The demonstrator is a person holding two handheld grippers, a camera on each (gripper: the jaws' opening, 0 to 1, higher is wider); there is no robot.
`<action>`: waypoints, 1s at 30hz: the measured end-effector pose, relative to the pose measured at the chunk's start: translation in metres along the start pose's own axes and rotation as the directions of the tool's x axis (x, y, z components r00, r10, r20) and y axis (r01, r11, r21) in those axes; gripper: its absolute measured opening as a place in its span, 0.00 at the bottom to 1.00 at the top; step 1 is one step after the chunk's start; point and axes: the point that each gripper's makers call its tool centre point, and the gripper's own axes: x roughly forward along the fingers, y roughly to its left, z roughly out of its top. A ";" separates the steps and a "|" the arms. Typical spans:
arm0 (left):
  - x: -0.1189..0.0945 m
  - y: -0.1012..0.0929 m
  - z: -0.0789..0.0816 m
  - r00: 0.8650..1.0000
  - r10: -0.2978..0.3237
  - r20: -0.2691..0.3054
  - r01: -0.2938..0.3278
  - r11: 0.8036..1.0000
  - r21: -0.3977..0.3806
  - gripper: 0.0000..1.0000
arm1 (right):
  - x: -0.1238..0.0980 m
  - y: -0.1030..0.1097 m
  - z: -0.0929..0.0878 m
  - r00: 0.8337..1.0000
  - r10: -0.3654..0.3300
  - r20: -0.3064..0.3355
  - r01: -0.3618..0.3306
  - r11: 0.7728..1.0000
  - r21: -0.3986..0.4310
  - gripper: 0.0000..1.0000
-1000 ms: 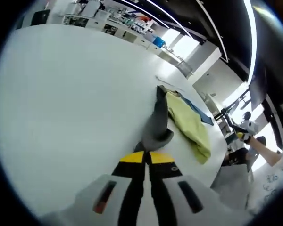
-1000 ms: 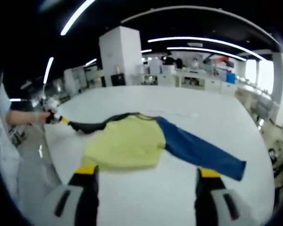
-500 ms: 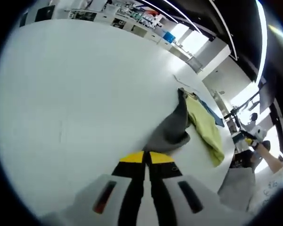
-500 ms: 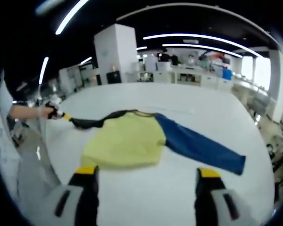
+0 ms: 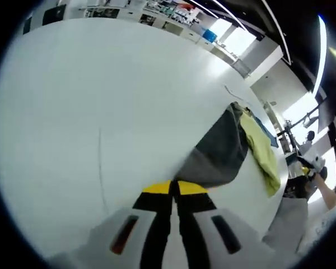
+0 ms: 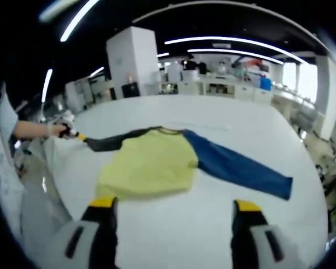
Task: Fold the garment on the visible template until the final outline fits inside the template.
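Two sleeves stretch the garment [image 6: 151,162] left to right across my white table [image 6: 224,224]; my left gripper [image 5: 172,189] pinches the grey sleeve [image 5: 215,157], right gripper [image 6: 171,206] gapes empty.

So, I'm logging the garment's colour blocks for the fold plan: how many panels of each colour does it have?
Yellow body: 1
Blue sleeve: 1
Dark grey sleeve: 1, clamped in the left gripper
Total: 3 panels, 1 garment on the white table
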 end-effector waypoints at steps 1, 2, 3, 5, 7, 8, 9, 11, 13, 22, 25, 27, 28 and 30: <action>0.000 -0.001 0.000 1.000 0.004 -0.007 -0.004 1.000 -0.001 0.00 | 0.000 0.001 -0.001 1.000 -0.004 -0.003 0.004 1.000 0.003 0.84; 0.000 -0.001 0.000 1.000 0.007 -0.009 -0.007 1.000 0.001 0.00 | 0.000 0.001 -0.002 1.000 -0.006 -0.004 0.006 1.000 0.004 0.84; 0.000 -0.001 -0.001 1.000 0.011 -0.019 -0.011 1.000 0.001 0.00 | -0.001 0.001 -0.003 1.000 -0.010 -0.007 0.010 1.000 0.006 0.84; 0.004 0.007 0.004 0.999 0.025 -0.030 -0.025 1.000 -0.011 0.00 | -0.001 0.003 -0.003 1.000 -0.013 -0.007 0.013 1.000 0.010 0.84; 0.003 0.006 0.003 0.999 0.033 -0.038 -0.033 0.999 -0.005 0.00 | -0.001 0.006 -0.004 1.000 -0.017 -0.011 0.017 1.000 0.012 0.84; 0.002 0.006 0.001 0.998 0.037 -0.046 -0.037 0.999 0.002 0.00 | -0.001 0.005 -0.005 1.000 -0.019 -0.011 0.020 1.000 0.013 0.84; 0.004 0.008 0.002 0.998 0.040 -0.053 -0.039 0.999 0.007 0.00 | -0.001 0.004 -0.005 1.000 -0.021 -0.012 0.021 1.000 0.015 0.84; 0.006 0.011 0.001 0.996 0.051 -0.066 -0.050 0.999 0.017 0.00 | -0.001 0.006 -0.005 1.000 -0.025 -0.012 0.025 1.000 0.018 0.84; 0.007 0.010 0.000 0.996 0.053 -0.067 -0.052 0.999 0.013 0.00 | -0.001 0.005 -0.006 1.000 -0.028 -0.014 0.028 0.999 0.019 0.84; 0.007 0.008 0.003 0.997 0.037 -0.068 -0.035 0.999 0.030 0.00 | -0.001 -0.001 -0.008 0.999 -0.032 -0.005 0.032 0.999 0.028 0.83; 0.005 -0.005 0.007 0.999 0.003 -0.048 -0.001 0.999 0.046 0.00 | 0.000 -0.002 -0.009 1.000 -0.029 0.001 0.029 0.999 0.031 0.83; 0.005 -0.017 0.014 0.999 -0.028 -0.037 0.031 0.997 0.066 0.00 | 0.000 -0.003 -0.010 1.000 -0.028 0.001 0.028 0.999 0.031 0.83; 0.005 -0.022 0.017 0.999 -0.039 -0.032 0.042 0.997 0.072 0.00 | 0.001 0.000 -0.010 1.000 -0.029 0.004 0.029 0.999 0.032 0.83; 0.005 -0.034 0.024 0.997 -0.067 -0.025 0.069 0.994 0.086 0.00 | 0.002 0.002 -0.010 1.000 -0.026 0.007 0.026 0.999 0.038 0.83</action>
